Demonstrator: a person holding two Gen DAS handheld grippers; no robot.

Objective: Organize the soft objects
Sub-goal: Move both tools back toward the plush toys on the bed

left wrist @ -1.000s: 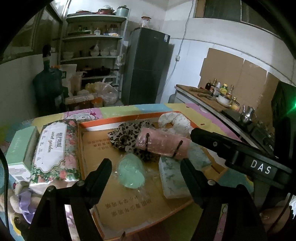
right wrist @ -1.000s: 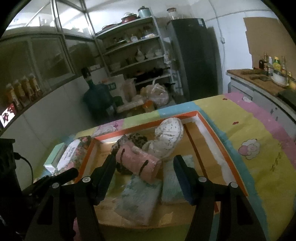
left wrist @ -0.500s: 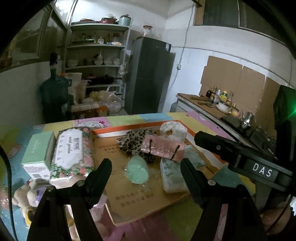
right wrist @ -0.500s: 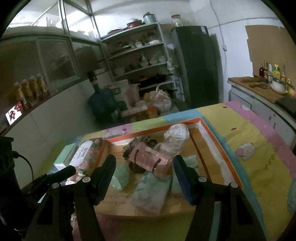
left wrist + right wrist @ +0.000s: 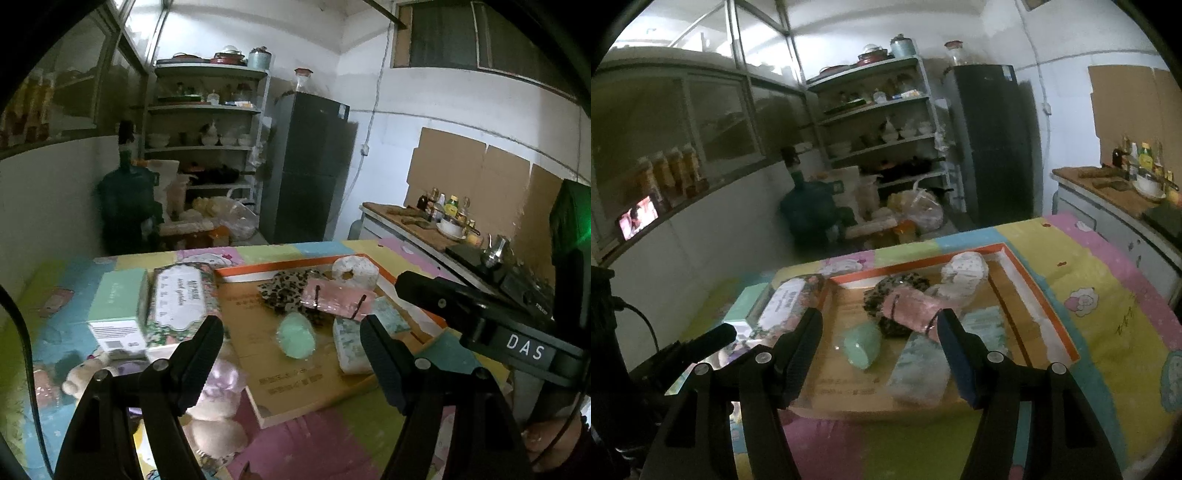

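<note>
Left wrist view: a shallow cardboard tray (image 5: 295, 369) with an orange rim lies at centre frame on the desk (image 5: 332, 443), which wears a pastel patchwork cover. In the tray sit a pale green soft lump (image 5: 297, 338), a leopard-print cloth (image 5: 284, 291), a pink roll (image 5: 332, 299) bound with dark bands, a white spotted ring-shaped piece (image 5: 354, 271) and folded mint towels (image 5: 349, 343). Left of the tray stand a floral tissue pack (image 5: 181, 302) and a mint carton (image 5: 118, 306); plush toys (image 5: 210, 417) lie at lower left. The left tongs (image 5: 291, 343) stand wide, holding nothing. The other tool's black arm crosses the right side.

Right wrist view: the same tray (image 5: 1034, 295) fills the middle, with shelves (image 5: 879, 122) and a dark fridge (image 5: 993, 140) behind. The right tongs (image 5: 879, 336) gape fairly wide, empty, above the tray's near edge, framing the green lump (image 5: 862, 347) and a folded towel (image 5: 919, 373).
</note>
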